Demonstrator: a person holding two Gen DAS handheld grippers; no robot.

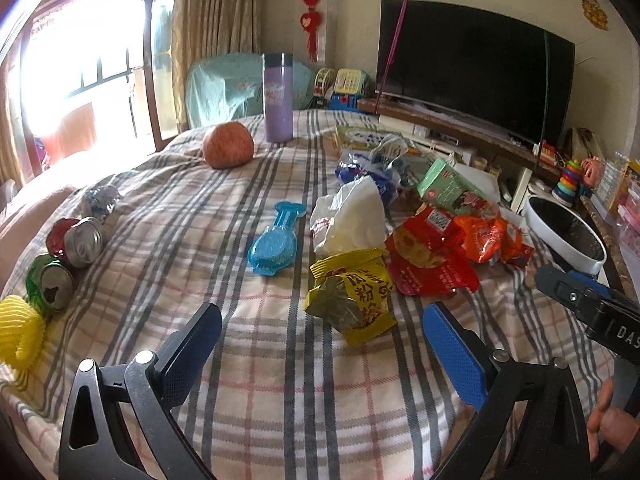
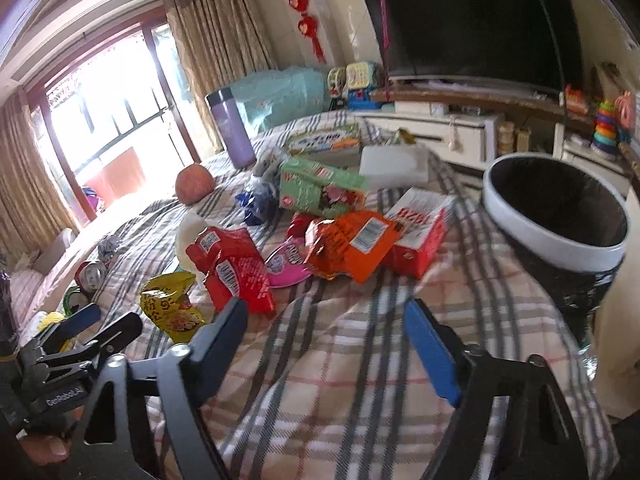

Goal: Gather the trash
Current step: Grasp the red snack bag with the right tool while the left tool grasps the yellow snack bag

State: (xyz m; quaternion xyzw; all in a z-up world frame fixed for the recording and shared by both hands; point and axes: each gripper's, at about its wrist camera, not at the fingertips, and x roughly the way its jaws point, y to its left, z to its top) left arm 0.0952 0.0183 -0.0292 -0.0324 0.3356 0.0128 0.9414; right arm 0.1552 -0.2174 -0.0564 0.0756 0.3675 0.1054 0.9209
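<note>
Trash lies scattered on a plaid cloth (image 1: pixel 280 380). A yellow snack wrapper (image 1: pixel 352 296) sits just ahead of my open left gripper (image 1: pixel 320 344), with nothing between its fingers. Behind it lie a white tissue (image 1: pixel 352 216), red wrappers (image 1: pixel 424 256), an orange wrapper (image 2: pixel 352 244), a green carton (image 2: pixel 320 188) and a red box (image 2: pixel 420 232). Two crushed cans (image 1: pixel 64 256) rest at the left. My right gripper (image 2: pixel 324 340) stands open over bare cloth, near a black-lined white bin (image 2: pixel 556 216) at the right.
An apple (image 1: pixel 228 144), a purple flask (image 1: pixel 278 98) and a blue plastic clip (image 1: pixel 274 240) also sit on the cloth. A yellow foam net (image 1: pixel 20 336) lies at the left edge. A TV (image 1: pixel 476 64) on a stand with toys is behind.
</note>
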